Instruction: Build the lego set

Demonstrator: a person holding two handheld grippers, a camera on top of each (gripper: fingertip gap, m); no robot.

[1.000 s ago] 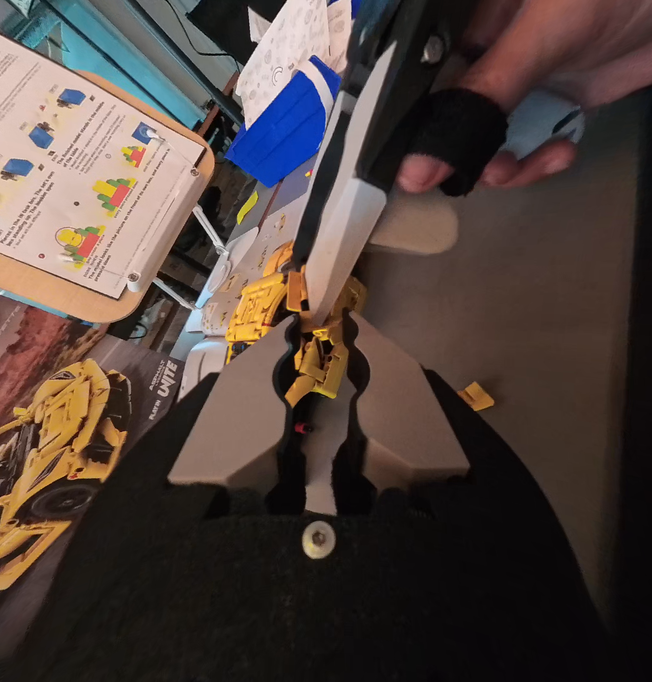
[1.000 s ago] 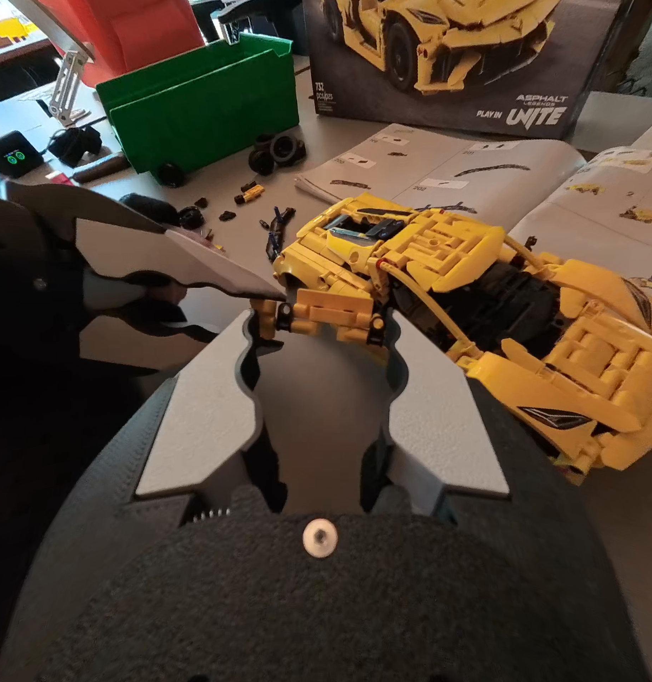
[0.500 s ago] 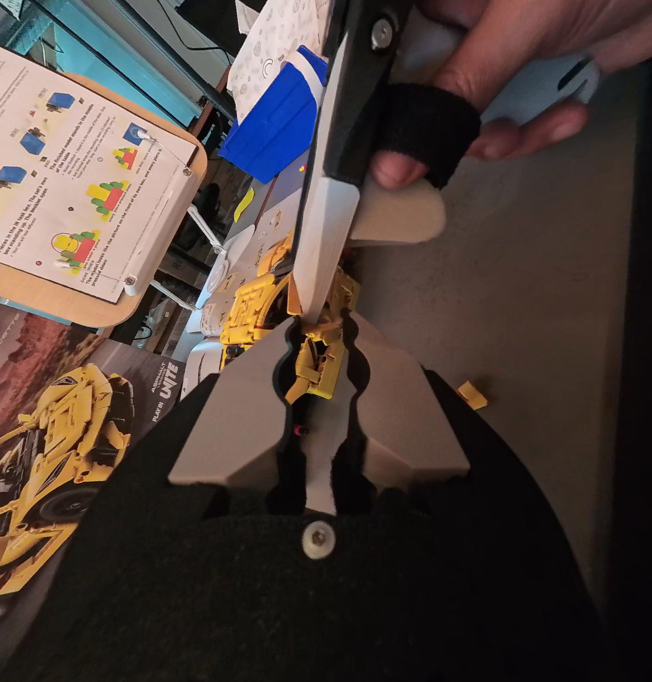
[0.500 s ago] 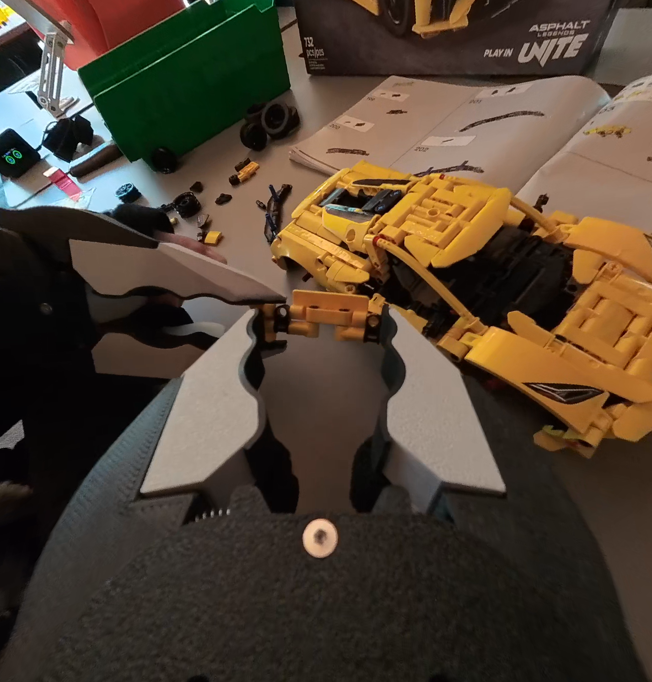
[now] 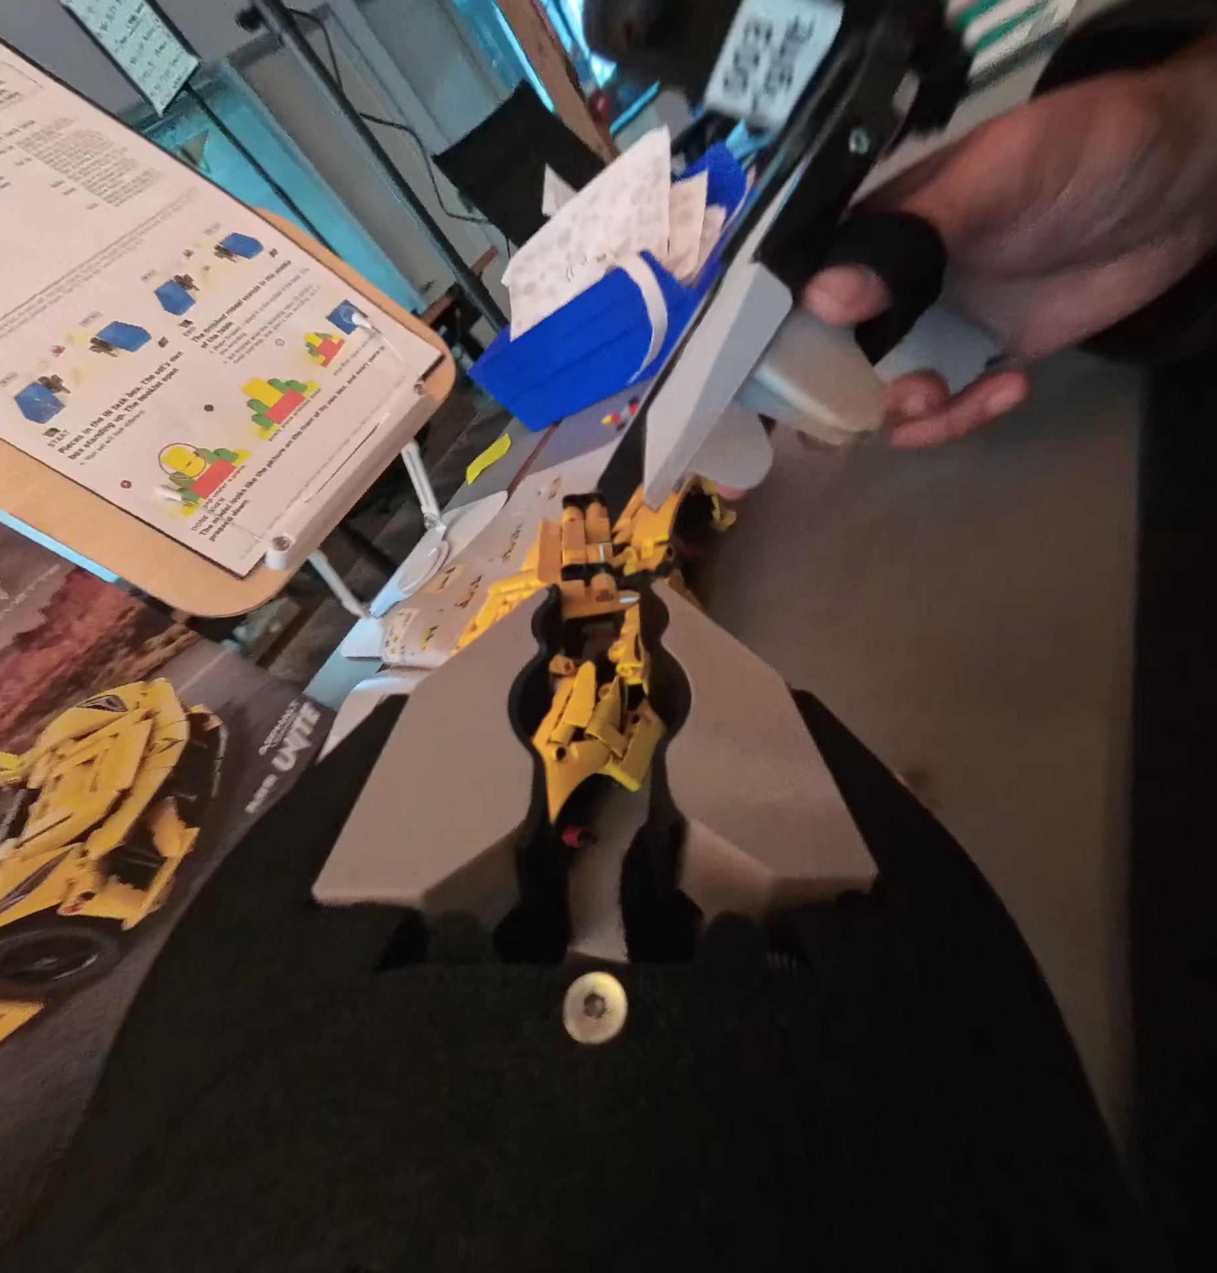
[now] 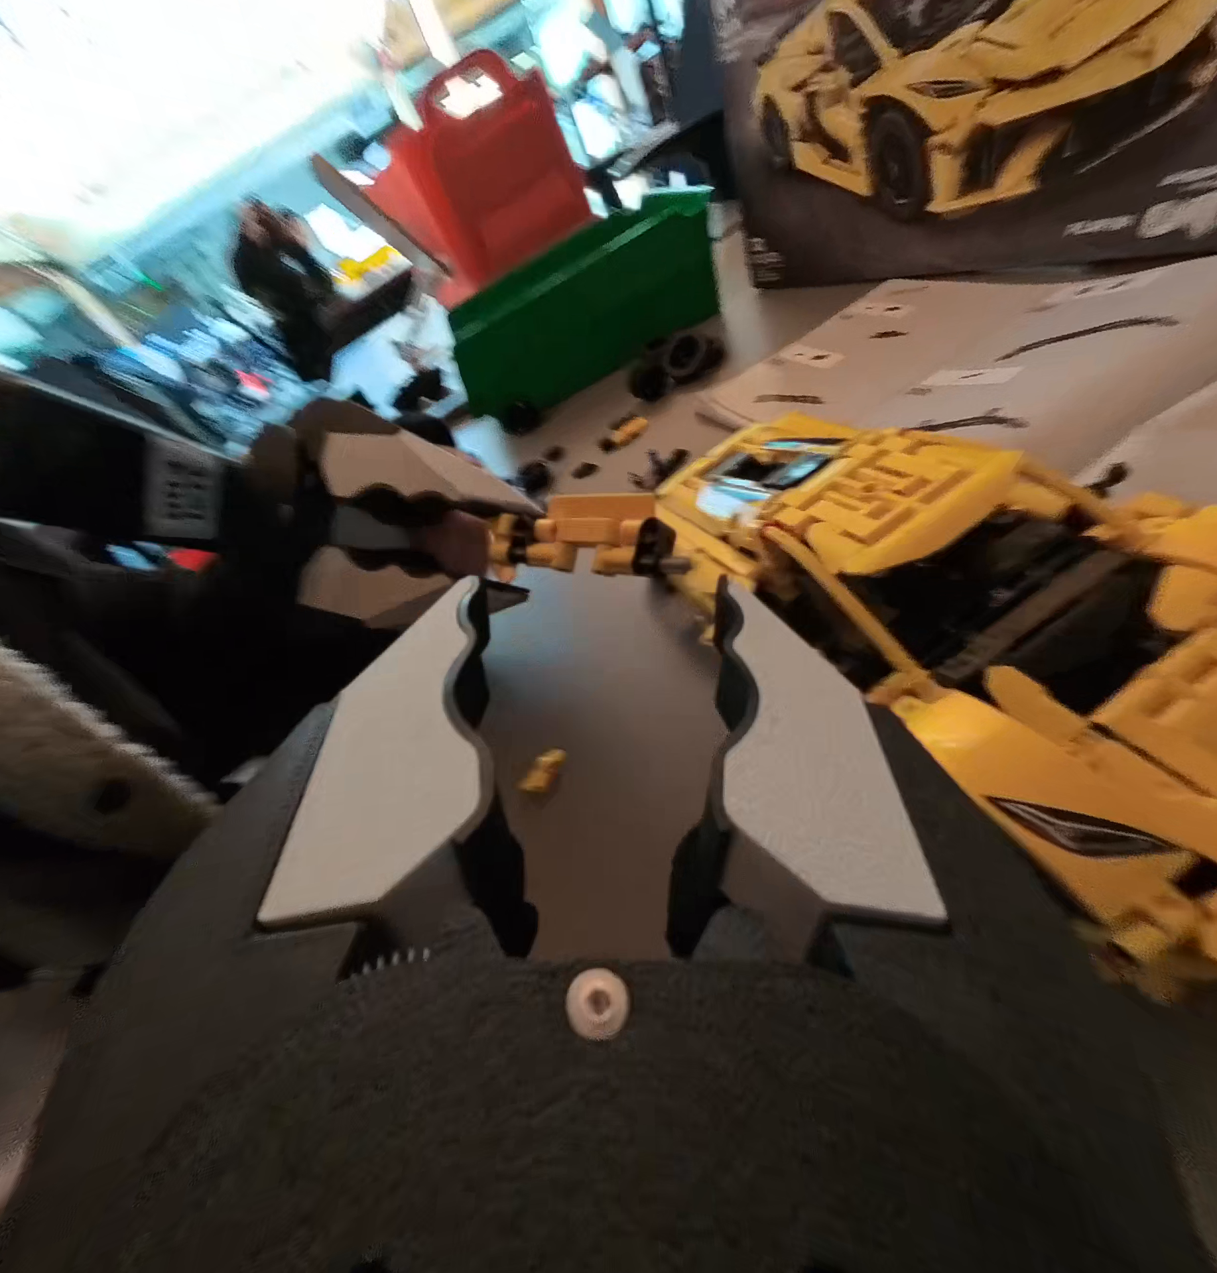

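Observation:
A part-built yellow lego car (image 6: 936,565) lies on the grey table, on an open instruction booklet (image 6: 970,358). My left gripper (image 5: 598,606) is shut on a small yellow lego sub-assembly (image 5: 591,723). In the right wrist view, the left gripper (image 6: 509,537) comes in from the left and holds the sub-assembly (image 6: 591,530) by its left end, close to the car's front. My right gripper (image 6: 598,592) is open and empty, its fingertips just below the sub-assembly. In the left wrist view, the right gripper (image 5: 702,427) shows at the top with a hand on it.
A loose yellow piece (image 6: 543,768) lies on the table between my right fingers. A green bin (image 6: 585,330), black tyres (image 6: 674,358), small loose parts, a red bag (image 6: 481,172) and the set's box (image 6: 970,138) stand behind. An instruction board (image 5: 178,344) and a blue bin (image 5: 591,344) are further off. Less than 4 cm separates the two grippers' tips.
The sub-assembly was between my right fingertips; now it sits just beyond them, held only by the left gripper. Both views have tilted and blurred. The loose yellow piece has come into the right view.

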